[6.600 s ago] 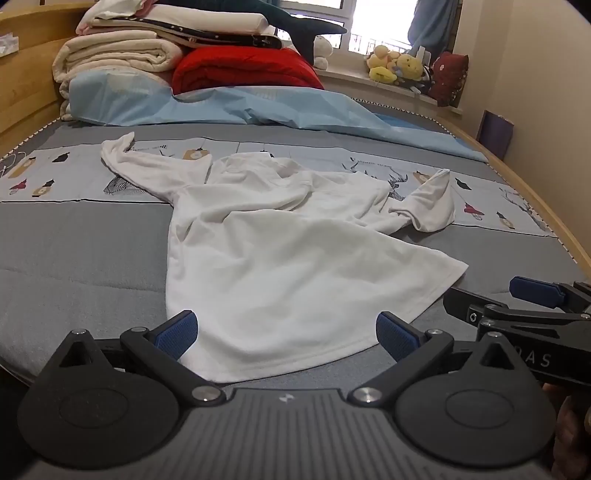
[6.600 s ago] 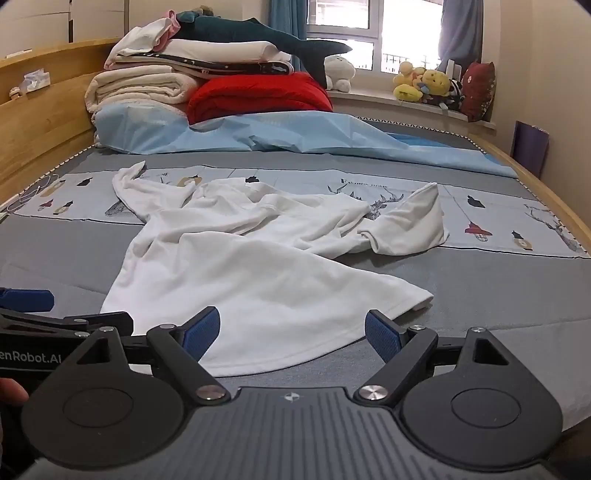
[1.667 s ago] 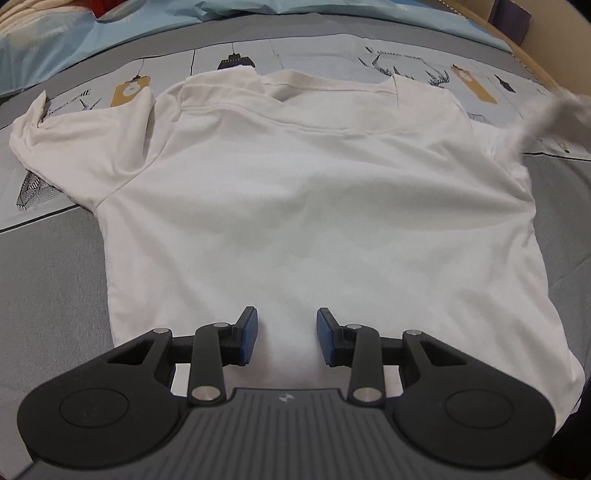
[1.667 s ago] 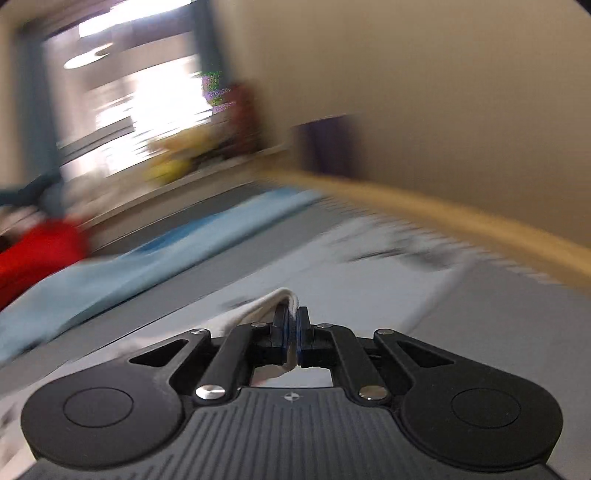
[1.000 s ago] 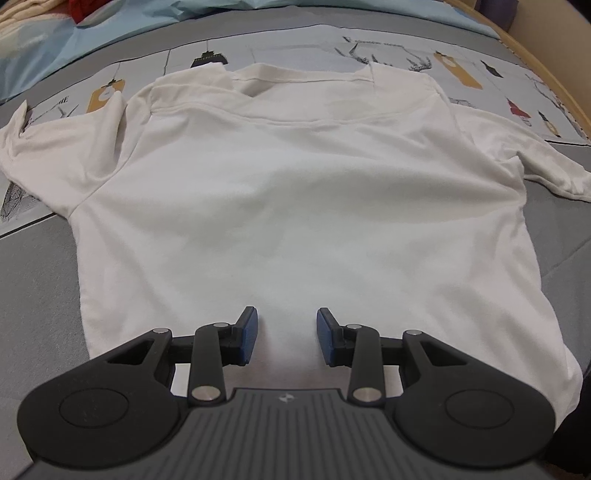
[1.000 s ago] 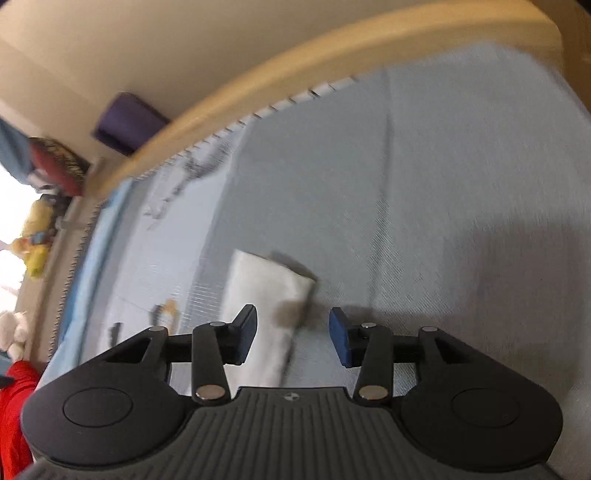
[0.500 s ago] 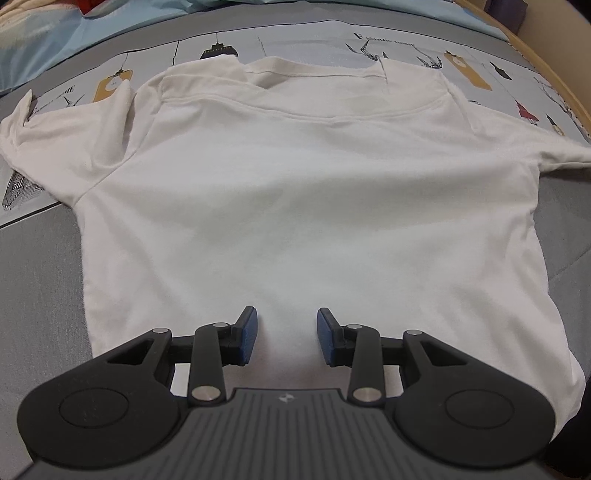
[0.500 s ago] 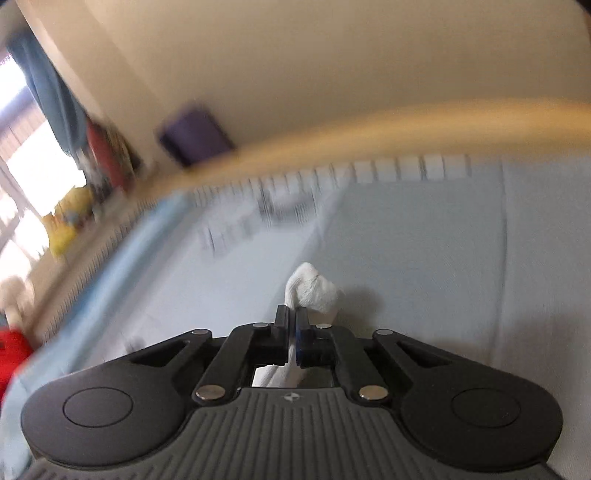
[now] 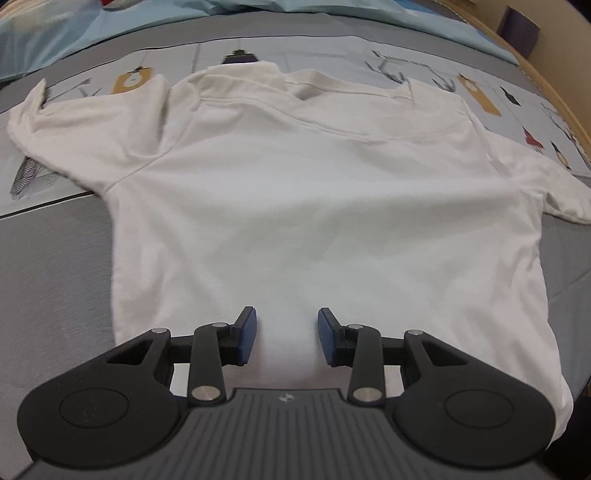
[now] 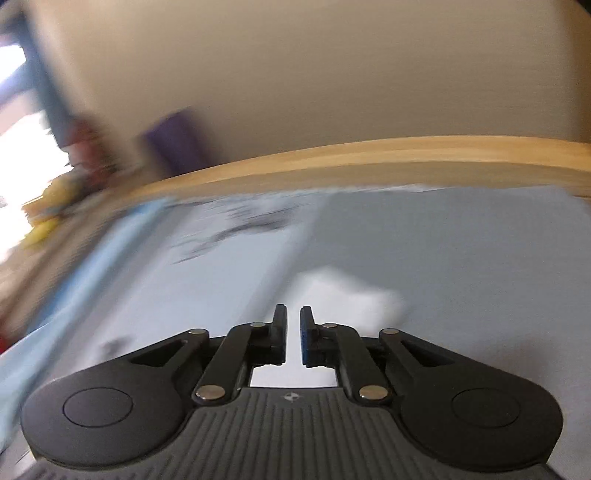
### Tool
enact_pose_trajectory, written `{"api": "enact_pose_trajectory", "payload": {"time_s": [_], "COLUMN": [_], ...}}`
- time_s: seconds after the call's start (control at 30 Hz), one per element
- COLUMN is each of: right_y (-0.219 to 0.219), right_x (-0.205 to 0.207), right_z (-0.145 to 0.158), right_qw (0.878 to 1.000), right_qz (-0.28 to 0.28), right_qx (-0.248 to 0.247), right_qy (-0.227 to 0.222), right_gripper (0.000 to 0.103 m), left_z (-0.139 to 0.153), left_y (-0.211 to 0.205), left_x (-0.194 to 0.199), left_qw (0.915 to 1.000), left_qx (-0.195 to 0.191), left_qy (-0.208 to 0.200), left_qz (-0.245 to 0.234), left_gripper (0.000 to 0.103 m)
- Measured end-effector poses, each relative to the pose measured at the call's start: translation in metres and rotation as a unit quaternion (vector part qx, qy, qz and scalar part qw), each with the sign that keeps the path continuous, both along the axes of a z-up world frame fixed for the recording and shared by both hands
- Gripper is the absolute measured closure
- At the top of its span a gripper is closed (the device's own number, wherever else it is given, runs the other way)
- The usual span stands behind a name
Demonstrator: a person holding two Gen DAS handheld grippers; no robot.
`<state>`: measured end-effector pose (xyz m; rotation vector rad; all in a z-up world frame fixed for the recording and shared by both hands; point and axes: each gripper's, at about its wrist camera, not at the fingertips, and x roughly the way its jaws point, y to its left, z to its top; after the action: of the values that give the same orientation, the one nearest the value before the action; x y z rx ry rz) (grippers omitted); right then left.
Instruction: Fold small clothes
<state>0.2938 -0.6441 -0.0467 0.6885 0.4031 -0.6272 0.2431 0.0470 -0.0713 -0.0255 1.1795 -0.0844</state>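
A white T-shirt [image 9: 325, 206] lies spread flat on the grey bed, collar far, both sleeves out to the sides. My left gripper [image 9: 286, 332] hovers over the shirt's lower middle near the hem, its blue pads apart and holding nothing. In the right wrist view, which is blurred, my right gripper [image 10: 293, 332] has its jaws a narrow gap apart with nothing between them. The white end of the shirt's right sleeve [image 10: 351, 299] lies on the bed just beyond and to the right of its fingertips.
The grey bedspread [image 9: 48, 258] has a printed pale band [image 9: 480, 96] under the shirt's shoulders. A light blue quilt [image 9: 110, 22] lies at the far end. The wooden bed rail [image 10: 369, 158] runs along the right side, with a wall behind it.
My right gripper was shut on the sleeve end half a second ago; now its jaws have parted slightly and the sleeve lies on the bed. The left gripper stays open over the hem.
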Motion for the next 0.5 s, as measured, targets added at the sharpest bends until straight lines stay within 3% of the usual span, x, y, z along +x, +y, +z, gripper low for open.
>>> {"api": "enact_pose_trajectory", "payload": {"time_s": [0.1, 0.23, 0.4, 0.5], "right_y": [0.042, 0.113, 0.2, 0.249], "right_x": [0.025, 0.03, -0.006, -0.042], "right_z": [0.011, 0.022, 0.041, 0.039], "right_qw": [0.991, 0.968, 0.928, 0.893], "right_qz": [0.13, 0.251, 0.369, 0.439], "right_qx": [0.017, 0.029, 0.018, 0.008], "right_qy": [-0.012, 0.008, 0.053, 0.097], "right_gripper": [0.079, 0.078, 0.073, 0.071], "left_z": [0.003, 0.007, 0.01, 0.007], "left_y": [0.016, 0.045, 0.084, 0.103], "left_x": [-0.002, -0.007, -0.026, -0.044], "left_qw": [0.9998, 0.9984, 0.9962, 0.9957], "left_qx": [-0.004, -0.02, -0.043, -0.048], "left_qy": [-0.002, -0.004, 0.011, 0.026], "left_qz": [0.021, 0.053, 0.075, 0.075], "left_gripper": [0.061, 0.061, 0.061, 0.061]}}
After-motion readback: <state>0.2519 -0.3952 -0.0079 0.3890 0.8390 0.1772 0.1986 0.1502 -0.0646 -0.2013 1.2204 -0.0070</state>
